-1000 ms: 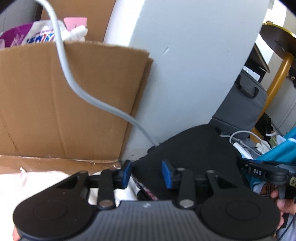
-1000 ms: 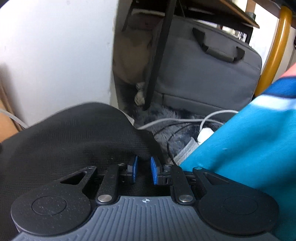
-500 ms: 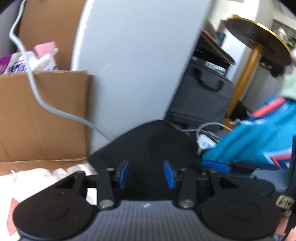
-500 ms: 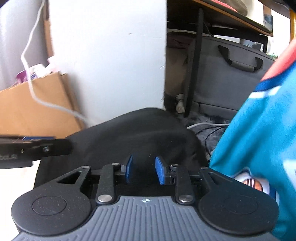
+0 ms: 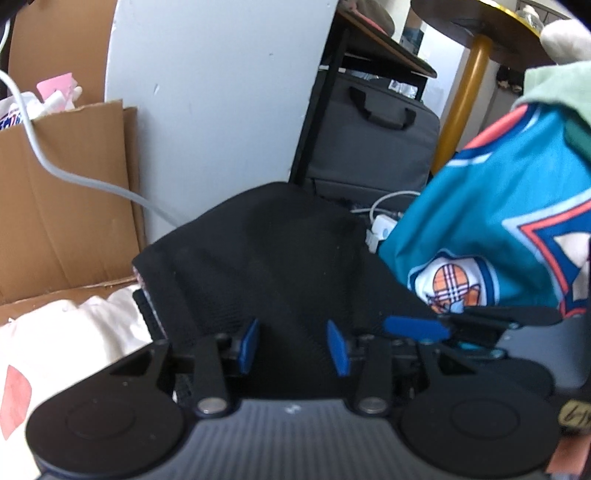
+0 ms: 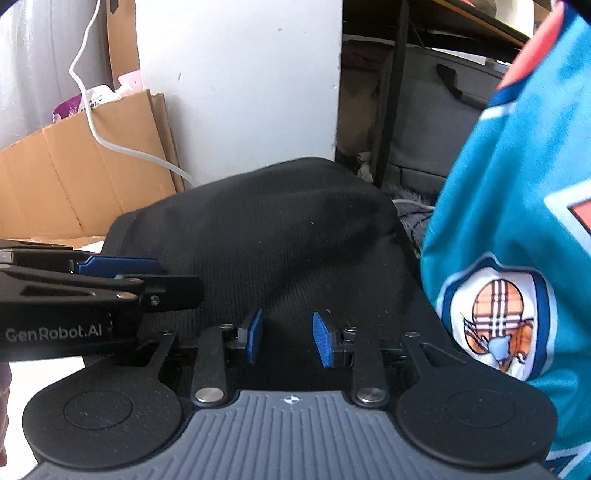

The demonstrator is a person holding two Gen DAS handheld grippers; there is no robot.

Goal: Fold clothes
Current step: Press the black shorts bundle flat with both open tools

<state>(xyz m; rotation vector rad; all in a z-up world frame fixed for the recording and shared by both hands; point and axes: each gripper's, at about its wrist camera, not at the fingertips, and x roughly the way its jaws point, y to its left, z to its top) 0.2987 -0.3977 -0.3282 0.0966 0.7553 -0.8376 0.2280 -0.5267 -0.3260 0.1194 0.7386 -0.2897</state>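
Cardboard box point(image 5: 66, 199) and white wall behind — both tongs, left point(image 5: 291, 347) and right point(image 6: 286, 339), gape apart over black garment point(image 6: 280, 236).

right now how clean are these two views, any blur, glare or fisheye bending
Left wrist view: the white wall bows from fisheye bending, the pale cloth at top right is blown out, the teal jersey is slightly soft. Right wrist view: sharper on the black garment, the cardboard box soft, corners vignetted.

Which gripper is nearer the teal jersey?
Right. The right gripper sits beside the teal jersey; the left gripper is farther off, over the black garment.
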